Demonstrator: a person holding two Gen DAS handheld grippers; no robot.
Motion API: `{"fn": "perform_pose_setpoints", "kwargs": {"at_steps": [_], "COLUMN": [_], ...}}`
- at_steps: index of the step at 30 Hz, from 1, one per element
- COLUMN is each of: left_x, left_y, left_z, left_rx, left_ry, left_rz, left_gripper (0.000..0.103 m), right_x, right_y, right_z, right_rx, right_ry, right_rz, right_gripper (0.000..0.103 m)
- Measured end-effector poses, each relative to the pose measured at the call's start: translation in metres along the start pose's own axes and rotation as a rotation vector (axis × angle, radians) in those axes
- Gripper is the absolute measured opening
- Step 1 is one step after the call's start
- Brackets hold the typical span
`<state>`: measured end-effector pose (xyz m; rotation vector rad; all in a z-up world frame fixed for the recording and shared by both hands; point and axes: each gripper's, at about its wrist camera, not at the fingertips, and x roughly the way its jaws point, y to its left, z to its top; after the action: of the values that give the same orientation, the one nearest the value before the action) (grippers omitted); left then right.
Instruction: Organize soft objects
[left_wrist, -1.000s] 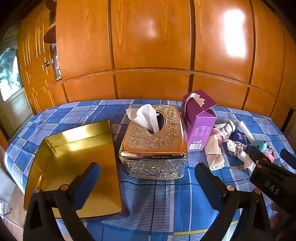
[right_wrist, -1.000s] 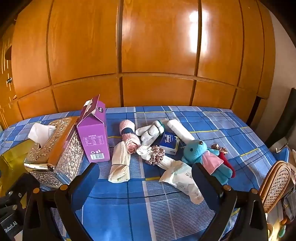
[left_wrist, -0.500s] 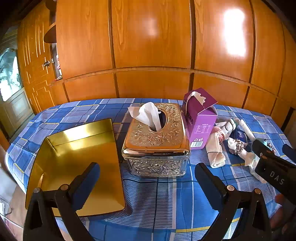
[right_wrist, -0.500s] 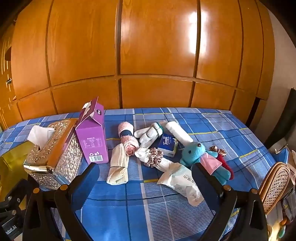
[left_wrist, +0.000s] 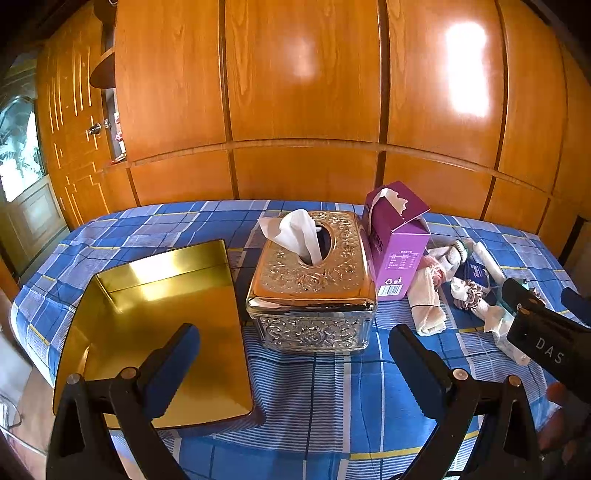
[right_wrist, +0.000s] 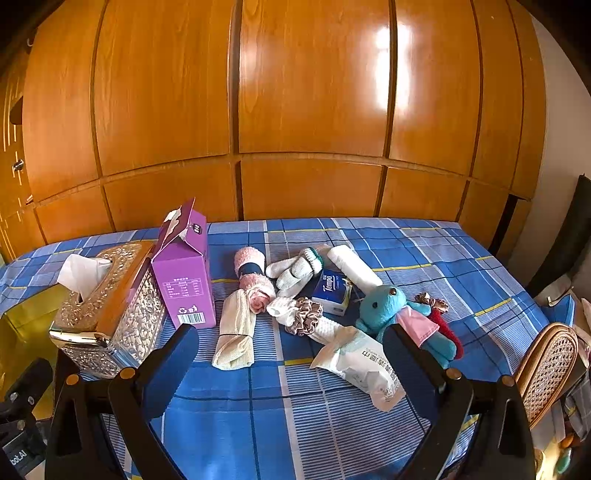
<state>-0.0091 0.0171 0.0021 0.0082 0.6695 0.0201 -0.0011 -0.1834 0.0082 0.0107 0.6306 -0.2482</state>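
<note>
Soft things lie in a loose pile on the blue checked cloth: a cream rolled towel (right_wrist: 236, 334), a pink rolled cloth (right_wrist: 253, 280), white socks (right_wrist: 293, 269), a brown scrunchie (right_wrist: 304, 315), a teal plush rabbit (right_wrist: 400, 315), a wipes pack (right_wrist: 364, 365) and a Tempo tissue pack (right_wrist: 332, 291). My right gripper (right_wrist: 291, 369) is open and empty, held back from the pile. My left gripper (left_wrist: 293, 365) is open and empty, in front of the gold tissue box (left_wrist: 314, 280), with the gold tray (left_wrist: 162, 321) to its left. The right gripper also shows in the left wrist view (left_wrist: 546, 332).
A purple carton (right_wrist: 184, 273) stands beside the ornate tissue box (right_wrist: 107, 306). Wooden wall panels close the far side of the table. A wicker chair back (right_wrist: 546, 369) stands at the table's right edge. The table's near edge lies just under both grippers.
Both grippers have drawn back and up a little from the table, so the objects look slightly smaller and farther away. Nothing on the table has moved.
</note>
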Motion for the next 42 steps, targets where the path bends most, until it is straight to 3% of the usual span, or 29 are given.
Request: {"fn": "perform_pose_setpoints", "kwargs": {"at_steps": [42], "left_x": [-0.006], "left_y": [-0.015], "left_z": [0.0], "left_rx": [0.04], "left_ry": [-0.002], "left_rz": [-0.019], "left_gripper": [0.103], "right_x": [0.007], "right_y": [-0.025], "right_z": [0.008], "right_rx": [0.06], "right_ry": [-0.004], "right_rz": [-0.014], "right_gripper": [0.101]}}
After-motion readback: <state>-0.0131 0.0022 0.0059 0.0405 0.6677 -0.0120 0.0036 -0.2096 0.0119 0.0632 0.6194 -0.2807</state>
